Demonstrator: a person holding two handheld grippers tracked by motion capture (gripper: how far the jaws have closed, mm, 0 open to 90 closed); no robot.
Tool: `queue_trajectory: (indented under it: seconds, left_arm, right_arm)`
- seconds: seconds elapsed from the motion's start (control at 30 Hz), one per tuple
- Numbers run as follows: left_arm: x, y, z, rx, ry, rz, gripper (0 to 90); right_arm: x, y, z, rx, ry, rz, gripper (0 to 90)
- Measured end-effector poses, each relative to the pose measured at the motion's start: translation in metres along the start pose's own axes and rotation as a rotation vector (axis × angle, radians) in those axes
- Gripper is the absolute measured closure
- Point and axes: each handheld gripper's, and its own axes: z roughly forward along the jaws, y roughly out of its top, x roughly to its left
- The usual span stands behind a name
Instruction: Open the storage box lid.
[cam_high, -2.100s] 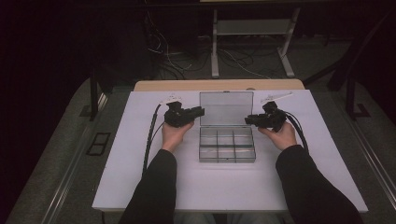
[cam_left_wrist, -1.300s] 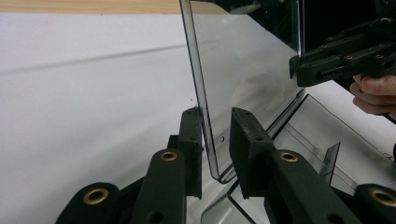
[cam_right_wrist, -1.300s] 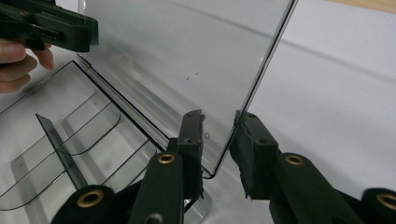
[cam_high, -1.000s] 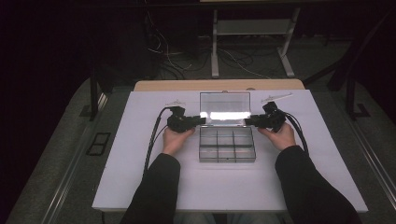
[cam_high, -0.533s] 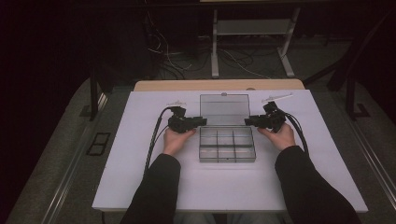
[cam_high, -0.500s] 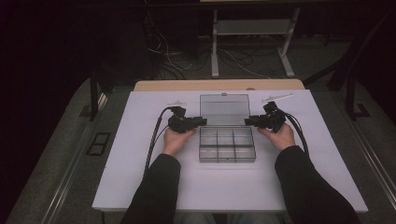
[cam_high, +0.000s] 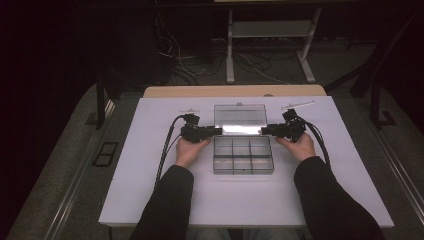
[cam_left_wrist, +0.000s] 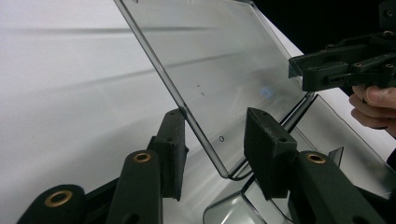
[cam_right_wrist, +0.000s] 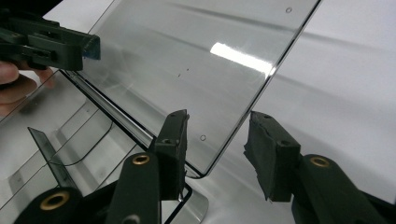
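Left gripper (cam_high: 216, 131) and right gripper (cam_high: 266, 130) sit at the two sides of the clear plastic box (cam_high: 243, 159) in the high view, each pointing inward at the box's hinge line. We see the box near the middle of the white tabletop (cam_high: 150, 200), its lid (cam_high: 239, 114) swung up and back behind the compartmented tray. Our left hand (cam_high: 190, 149) lies just left of the box, our right hand (cam_high: 299, 145) just right of it.

From the left gripper view, we find the left gripper (cam_left_wrist: 214, 144) with jaws apart, having just been opening; the lid (cam_left_wrist: 224, 70) edge stands between them, touching or just beside the left pad, clear of the right pad. Beyond the lid we see the right gripper (cam_left_wrist: 299, 72).

Our right gripper view shows the right gripper (cam_right_wrist: 217, 140) also parted, jaws just opening, with the lid (cam_right_wrist: 196, 60) corner between the pads and not pressed. Past the lid we see the left gripper (cam_right_wrist: 91, 49).
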Motion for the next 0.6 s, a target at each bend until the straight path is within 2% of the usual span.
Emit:
queue_trajectory:
  seconds: [0.07,0.2,0.33,0.43,0.5,0.6]
  left_arm:
    - [0.001,0.000,0.000,0.002,0.007,-0.002,55.1]
    - [0.004,-0.001,0.000,-0.001,-0.007,-0.023,54.1]
    - [0.004,-0.001,0.000,0.001,0.014,-0.021,51.3]
    - [0.003,0.000,-0.004,0.004,0.023,-0.008,51.9]
    - [0.000,0.002,-0.006,0.005,0.033,0.016,51.1]
    - [-0.005,0.004,-0.010,0.004,0.044,0.042,45.0]
  right_arm:
    - [0.001,0.000,0.000,0.003,-0.011,-0.006,57.0]
    - [0.004,0.001,0.000,0.011,-0.025,-0.029,57.1]
    - [0.005,0.002,0.001,0.010,-0.044,-0.045,54.5]
    - [0.007,0.002,0.002,0.012,-0.053,-0.046,49.9]
    - [0.008,0.002,0.001,0.013,-0.057,-0.049,45.5]
    - [0.012,0.003,-0.002,0.012,-0.060,-0.073,36.7]
